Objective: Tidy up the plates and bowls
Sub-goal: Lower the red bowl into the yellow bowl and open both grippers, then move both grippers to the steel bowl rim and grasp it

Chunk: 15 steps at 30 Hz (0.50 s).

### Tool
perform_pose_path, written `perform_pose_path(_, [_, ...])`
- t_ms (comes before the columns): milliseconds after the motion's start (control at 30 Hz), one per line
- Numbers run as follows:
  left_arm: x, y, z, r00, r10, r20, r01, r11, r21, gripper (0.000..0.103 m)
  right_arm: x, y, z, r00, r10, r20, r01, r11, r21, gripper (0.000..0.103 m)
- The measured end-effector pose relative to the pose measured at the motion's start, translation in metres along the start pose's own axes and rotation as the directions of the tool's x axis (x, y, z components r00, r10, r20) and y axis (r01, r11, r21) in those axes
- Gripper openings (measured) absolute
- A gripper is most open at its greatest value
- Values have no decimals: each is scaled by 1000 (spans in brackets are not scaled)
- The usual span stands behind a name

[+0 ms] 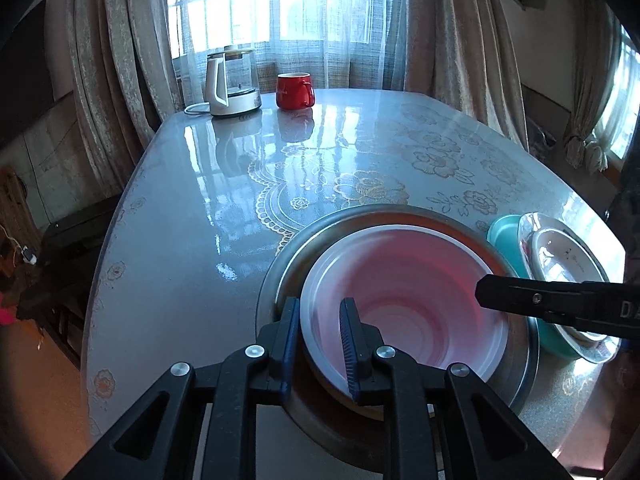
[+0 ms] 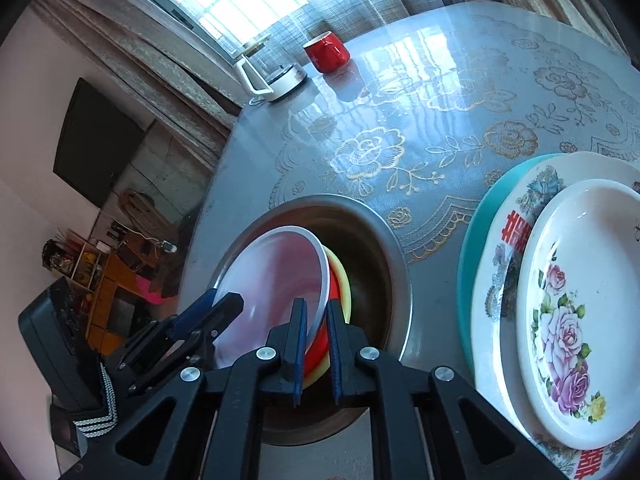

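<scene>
A white-rimmed bowl (image 1: 400,280) with a pink inside lies tilted in a steel basin (image 1: 360,216) at the table's near edge. My left gripper (image 1: 320,340) is shut on its near left rim, one blue pad outside and one inside. In the right wrist view the same bowl (image 2: 272,280) nests in a red bowl (image 2: 316,354) and a yellow bowl (image 2: 345,280) within the basin (image 2: 360,208). My right gripper (image 2: 316,344) is shut on the rims of these nested bowls; I cannot tell whether the yellow rim is in the grip. The left gripper (image 2: 224,304) clamps the opposite side.
Right of the basin lies a plate stack: a teal plate (image 2: 470,240), a plate with red characters (image 2: 504,264) and a rose-patterned plate (image 2: 580,300) on top. A red mug (image 1: 294,90) and a glass kettle (image 1: 230,84) stand at the table's far edge by the curtains.
</scene>
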<state>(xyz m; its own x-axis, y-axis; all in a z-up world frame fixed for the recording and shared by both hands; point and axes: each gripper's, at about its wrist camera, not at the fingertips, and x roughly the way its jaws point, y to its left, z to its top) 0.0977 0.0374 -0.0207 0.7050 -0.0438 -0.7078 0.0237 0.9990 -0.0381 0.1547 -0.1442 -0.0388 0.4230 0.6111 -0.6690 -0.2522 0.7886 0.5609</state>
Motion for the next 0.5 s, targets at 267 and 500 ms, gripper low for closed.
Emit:
perform_pose_path(267, [-11, 4, 1, 999, -37, 23, 38, 999, -28, 30, -8, -7, 3, 998, 17, 54, -18, 1000, 18, 27])
perform_pose_path(500, [-28, 5, 3, 997, -23, 67, 26, 999, -42, 58, -27, -5, 1, 995, 5, 95, -7, 1000, 13, 28])
